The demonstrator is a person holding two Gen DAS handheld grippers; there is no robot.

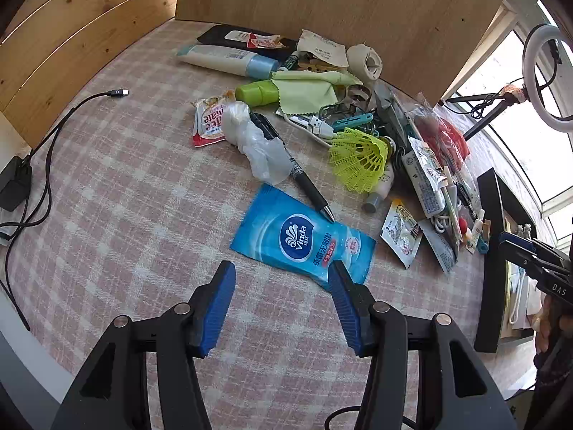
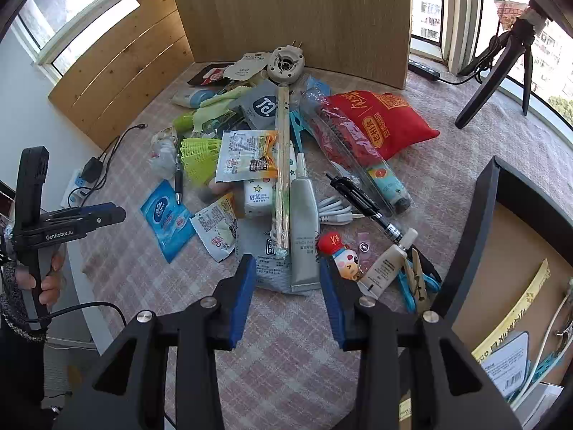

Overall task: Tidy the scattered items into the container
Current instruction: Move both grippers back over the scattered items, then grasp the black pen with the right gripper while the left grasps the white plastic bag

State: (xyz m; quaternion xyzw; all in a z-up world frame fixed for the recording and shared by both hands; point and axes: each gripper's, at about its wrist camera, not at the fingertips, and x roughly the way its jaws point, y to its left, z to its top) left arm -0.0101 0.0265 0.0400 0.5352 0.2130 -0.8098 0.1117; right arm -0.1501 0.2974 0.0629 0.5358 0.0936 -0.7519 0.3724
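Observation:
Scattered items lie in a pile on the checked cloth. A blue Vinda wipes pack (image 1: 301,240) lies just ahead of my left gripper (image 1: 283,268), which is open and empty, its right fingertip over the pack's near corner. A black pen (image 1: 304,175) rests on the pack's far edge. In the right wrist view my right gripper (image 2: 285,263) hovers open above the crimped end of a grey tube (image 2: 303,222) and a grey sachet (image 2: 265,261); the pads do not press on them. The black-walled container (image 2: 490,193) stands at the right, with a few items inside.
Wooden boards (image 2: 297,10) close off the back and left. A charger cable (image 1: 53,132) trails at the left. A tripod (image 2: 501,68) stands back right. A red pouch (image 2: 379,122), a yellow mesh shuttlecock (image 1: 358,157) and a small white bottle (image 2: 386,261) crowd the pile.

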